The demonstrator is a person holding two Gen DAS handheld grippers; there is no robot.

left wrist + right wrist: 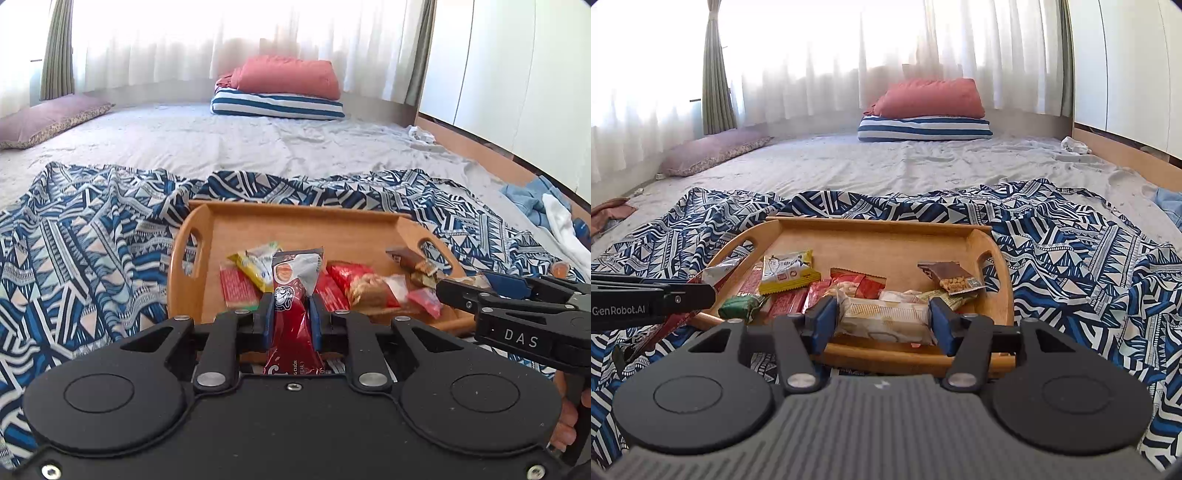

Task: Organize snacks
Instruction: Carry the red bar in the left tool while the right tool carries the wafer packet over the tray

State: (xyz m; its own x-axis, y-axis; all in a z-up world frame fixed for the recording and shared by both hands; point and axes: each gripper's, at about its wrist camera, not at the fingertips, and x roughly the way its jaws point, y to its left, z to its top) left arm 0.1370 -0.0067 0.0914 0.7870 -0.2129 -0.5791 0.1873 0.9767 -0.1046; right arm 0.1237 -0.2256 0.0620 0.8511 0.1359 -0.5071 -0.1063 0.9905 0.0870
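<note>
A wooden tray (295,225) (871,236) with two handle holes sits on a patterned blue cloth and holds several snack packets. My left gripper (290,317) is shut on a tall red sachet (291,325), held upright over the tray's near edge. My right gripper (882,319) is shut on a pale cracker packet (886,317), held crosswise over the tray's front rim. In the tray lie a yellow packet (786,271), a brown nut bar (951,277), red packets (857,284) and a green sweet (740,306). The right gripper also shows in the left wrist view (461,286).
The patterned cloth (1071,251) lies over a grey bedsheet (886,166). A red pillow (931,98) on a striped cushion (923,129) lies at the far end, a mauve pillow (713,149) far left. Blue and white clothes (546,206) lie at the right by a white wardrobe (517,74).
</note>
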